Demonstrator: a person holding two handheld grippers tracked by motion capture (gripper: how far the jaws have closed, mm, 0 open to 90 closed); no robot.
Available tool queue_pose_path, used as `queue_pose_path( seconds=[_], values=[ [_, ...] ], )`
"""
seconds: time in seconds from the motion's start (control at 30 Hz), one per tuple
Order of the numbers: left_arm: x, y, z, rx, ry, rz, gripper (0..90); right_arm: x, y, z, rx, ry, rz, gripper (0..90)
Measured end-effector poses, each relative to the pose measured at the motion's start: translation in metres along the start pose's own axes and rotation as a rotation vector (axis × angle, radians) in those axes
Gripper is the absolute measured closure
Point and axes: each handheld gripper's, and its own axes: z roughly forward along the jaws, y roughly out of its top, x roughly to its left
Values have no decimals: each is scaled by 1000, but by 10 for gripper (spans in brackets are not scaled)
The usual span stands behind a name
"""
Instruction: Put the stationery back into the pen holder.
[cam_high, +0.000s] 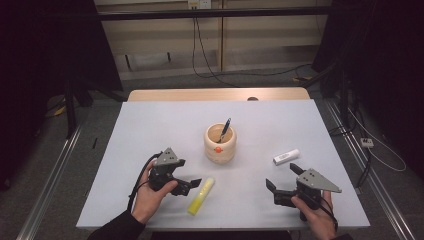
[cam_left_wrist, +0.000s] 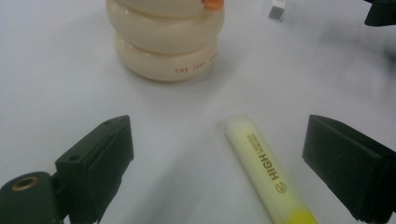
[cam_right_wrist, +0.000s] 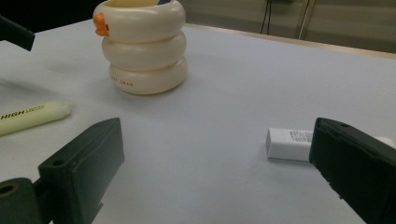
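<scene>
A yellow highlighter (cam_high: 201, 196) (cam_left_wrist: 268, 168) (cam_right_wrist: 32, 116) lies flat on the white table (cam_high: 150, 125), in front and to the left of a cream ringed pen holder (cam_high: 220, 143) (cam_left_wrist: 166, 42) (cam_right_wrist: 142, 49). A dark pen (cam_high: 225, 129) stands in the holder. My left gripper (cam_high: 190, 177) (cam_left_wrist: 217, 144) is open just above the table, and the highlighter's cap end reaches in between its jaws. A white capped tube (cam_high: 286, 156) (cam_right_wrist: 289, 143) lies right of the holder. My right gripper (cam_high: 282, 176) (cam_right_wrist: 217, 140) is open, with its right jaw partly covering the tube.
The table's far edge meets a wooden strip (cam_high: 215, 94). Cables (cam_high: 210, 70) trail over the floor beyond it, and dark stands flank both sides. An orange bead (cam_high: 218, 149) marks the holder's front. Bare white surface lies between the two grippers.
</scene>
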Motion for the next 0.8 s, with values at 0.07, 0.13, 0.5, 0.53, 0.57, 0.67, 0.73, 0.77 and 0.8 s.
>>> queue_pose_path(
  seconds=[0.07, 0.13, 0.5, 0.53, 0.57, 0.67, 0.73, 0.77, 0.8],
  values=[
    [-2, -5, 0, 7, 3, 0, 86, 0, 0, 0, -1, 3, -2, 30],
    [-4, -7, 0, 19, 6, -3, 87, 0, 0, -1, -2, 4, -4, 30],
    [-19, -8, -12, 25, -16, 14, 225, 0, 0, -1, -1, 2, -4, 30],
    [-20, -8, -13, 30, -30, 9, 272, 0, 0, -1, -1, 2, -5, 30],
    [-22, -8, -13, 42, -37, 12, 325, 0, 0, 0, 0, 2, -5, 30],
    [-26, -7, -13, 66, -67, 9, 495, 0, 0, 0, 1, 3, -2, 30],
    [-30, -8, -12, 72, -89, 11, 566, -1, 0, -1, 0, 2, -2, 30],
    [-32, -8, -12, 79, -102, 20, 628, -1, 0, -1, -1, 2, -1, 30],
    [-34, -8, -12, 89, -117, 34, 721, -1, 0, -1, 0, 2, -2, 30]
  ],
)
